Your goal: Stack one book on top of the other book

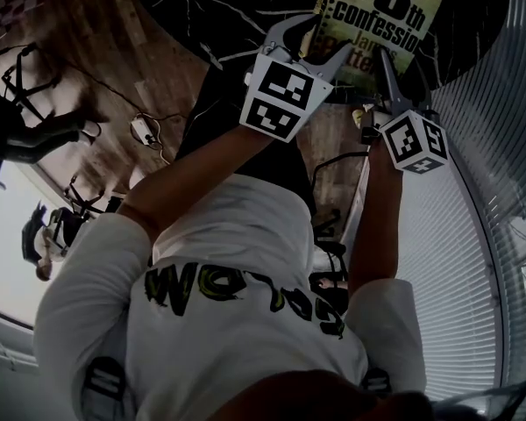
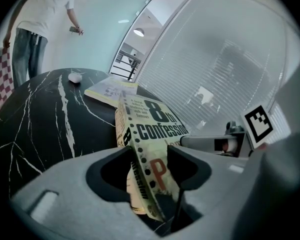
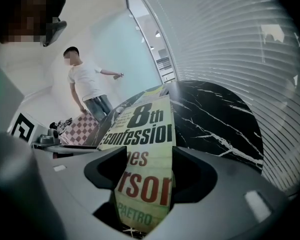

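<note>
Top of book [image 1: 381,16] beyond frame

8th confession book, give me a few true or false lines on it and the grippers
1. The book is gripped by both the left gripper and the right gripper. True.
2. It already lies on the other book. False: the other book lies apart from it, farther off on the table.
3. The table is plain white. False: it is black with white veins.
4. The other book lies flat on the table. True.
</note>
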